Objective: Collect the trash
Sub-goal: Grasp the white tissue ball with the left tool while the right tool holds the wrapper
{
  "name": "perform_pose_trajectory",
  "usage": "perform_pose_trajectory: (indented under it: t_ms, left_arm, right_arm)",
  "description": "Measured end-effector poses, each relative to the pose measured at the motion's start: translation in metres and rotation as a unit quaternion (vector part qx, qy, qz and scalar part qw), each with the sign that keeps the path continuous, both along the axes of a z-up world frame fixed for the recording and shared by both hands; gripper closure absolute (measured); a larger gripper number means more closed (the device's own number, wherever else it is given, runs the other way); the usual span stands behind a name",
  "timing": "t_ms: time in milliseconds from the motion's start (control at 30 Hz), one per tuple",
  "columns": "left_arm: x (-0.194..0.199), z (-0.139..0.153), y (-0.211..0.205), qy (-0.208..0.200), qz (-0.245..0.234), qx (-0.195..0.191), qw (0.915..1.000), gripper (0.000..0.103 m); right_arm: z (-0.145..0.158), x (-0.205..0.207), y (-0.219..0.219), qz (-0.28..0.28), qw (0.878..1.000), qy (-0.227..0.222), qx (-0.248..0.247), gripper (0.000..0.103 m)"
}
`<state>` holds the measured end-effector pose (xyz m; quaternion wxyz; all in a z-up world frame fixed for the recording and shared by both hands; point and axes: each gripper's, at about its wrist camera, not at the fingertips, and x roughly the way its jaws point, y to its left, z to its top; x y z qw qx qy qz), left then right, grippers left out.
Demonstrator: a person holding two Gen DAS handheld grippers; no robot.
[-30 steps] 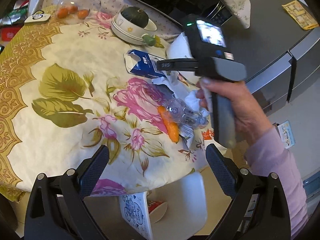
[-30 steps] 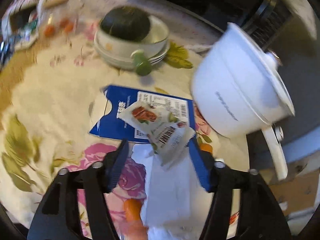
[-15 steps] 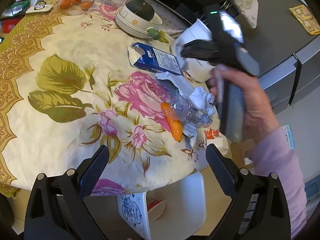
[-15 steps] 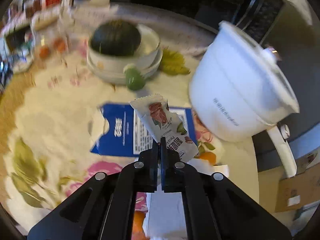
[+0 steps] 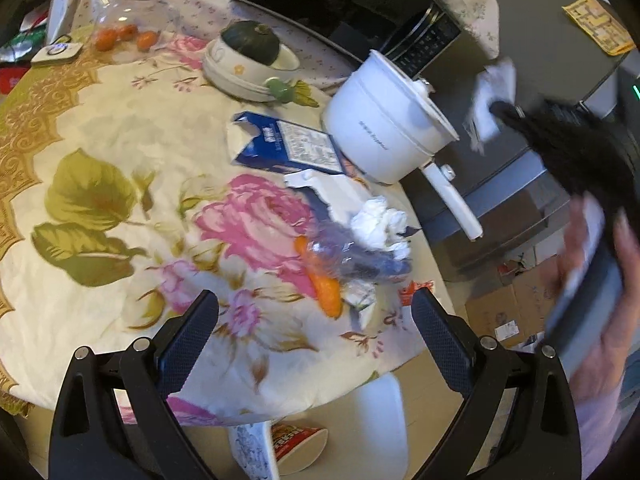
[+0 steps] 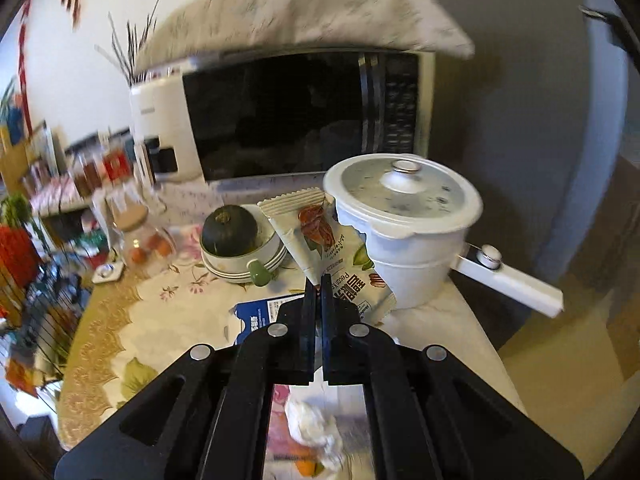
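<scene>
Floral tablecloth (image 5: 120, 168) covers a cluttered kitchen table, a microwave (image 6: 296, 116) behind it. The right gripper (image 6: 320, 286) has its fingers pressed together on a snack wrapper (image 6: 332, 248), lifted clear of the table in front of a white pot (image 6: 404, 224). The left gripper (image 5: 316, 320) hangs wide open and empty — below it lie a carrot (image 5: 324, 284), crumpled tissue (image 5: 380, 220) and a blue carton (image 5: 284, 148).

Round table (image 5: 100, 128) with a floral cloth: white pot (image 5: 384, 128), blue carton (image 5: 284, 148), crumpled tissue (image 5: 380, 222), carrot (image 5: 326, 286), stacked bowls (image 5: 244, 74) holding a squash.
</scene>
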<state>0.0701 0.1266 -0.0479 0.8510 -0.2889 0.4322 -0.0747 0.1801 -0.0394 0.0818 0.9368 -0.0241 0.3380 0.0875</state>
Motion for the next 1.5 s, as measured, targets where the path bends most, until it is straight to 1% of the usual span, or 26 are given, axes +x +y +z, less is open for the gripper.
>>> perform_pose_trajectory:
  t_ms: [167,233,333,467,567,633,700,767,800,833,867,900,933,1033,1133,1233,1500]
  left_arm:
    - [0.02,0.02,-0.019,-0.027,-0.015,0.032,0.999,0.009]
    - [0.034,0.025,-0.025,-0.029,-0.021,0.041,0.9985,0.009]
    - [0.058,0.031,-0.035,-0.025,-0.04,0.049,0.9977,0.009]
    - [0.091,0.023,-0.056,0.008,-0.083,0.049,0.9953,0.009]
    - [0.109,0.009,-0.068,0.037,-0.096,0.058,0.993,0.01]
    - [0.12,-0.003,-0.077,0.056,-0.102,0.067,0.9909,0.014]
    - [0.126,-0.009,-0.082,0.062,-0.102,0.077,0.9899,0.016]
    - [0.13,-0.016,-0.086,0.066,-0.101,0.09,0.9886,0.023]
    - [0.131,-0.019,-0.088,0.068,-0.103,0.094,0.988,0.03]
    - [0.132,-0.021,-0.089,0.07,-0.105,0.094,0.9875,0.042]
    - [0.132,-0.022,-0.089,0.073,-0.108,0.091,0.9873,0.049]
    - [0.132,-0.024,-0.09,0.076,-0.111,0.087,0.9871,0.06]
    - [0.132,-0.025,-0.09,0.075,-0.11,0.089,0.9871,0.062]
    - [0.126,-0.022,-0.088,0.062,-0.103,0.09,0.9886,0.069]
    - [0.119,-0.013,-0.083,0.043,-0.091,0.08,0.9917,0.07]
    - [0.109,0.0,-0.08,0.019,-0.081,0.08,0.9933,0.071]
    - [0.078,0.029,-0.075,-0.037,-0.06,0.085,0.9939,0.071]
  right_arm:
    - [-0.012,-0.045,-0.042,-0.027,0.999,0.002,0.03,0.102]
    - [-0.024,-0.065,-0.058,-0.041,0.999,0.008,0.03,0.102]
    - [-0.04,-0.087,-0.082,-0.057,0.997,0.024,0.049,0.102]
    - [-0.06,-0.108,-0.107,-0.08,0.994,0.039,0.067,0.102]
    - [-0.074,-0.111,-0.122,-0.091,0.99,0.062,0.085,0.102]
    - [-0.079,-0.112,-0.128,-0.094,0.989,0.068,0.087,0.102]
    - [-0.081,-0.113,-0.133,-0.095,0.989,0.069,0.091,0.102]
    - [-0.084,-0.113,-0.137,-0.095,0.988,0.073,0.101,0.102]
    - [-0.084,-0.113,-0.137,-0.094,0.987,0.074,0.103,0.102]
    - [-0.084,-0.113,-0.137,-0.092,0.988,0.075,0.104,0.102]
    - [-0.084,-0.112,-0.137,-0.091,0.988,0.074,0.104,0.102]
    - [-0.083,-0.113,-0.137,-0.088,0.988,0.074,0.105,0.102]
    - [-0.082,-0.114,-0.137,-0.085,0.988,0.073,0.106,0.102]
    - [-0.078,-0.117,-0.138,-0.082,0.988,0.069,0.11,0.102]
    - [-0.076,-0.121,-0.14,-0.08,0.988,0.066,0.113,0.102]
    - [-0.075,-0.124,-0.142,-0.08,0.988,0.066,0.116,0.102]
    - [-0.073,-0.133,-0.143,-0.079,0.989,0.061,0.112,0.102]
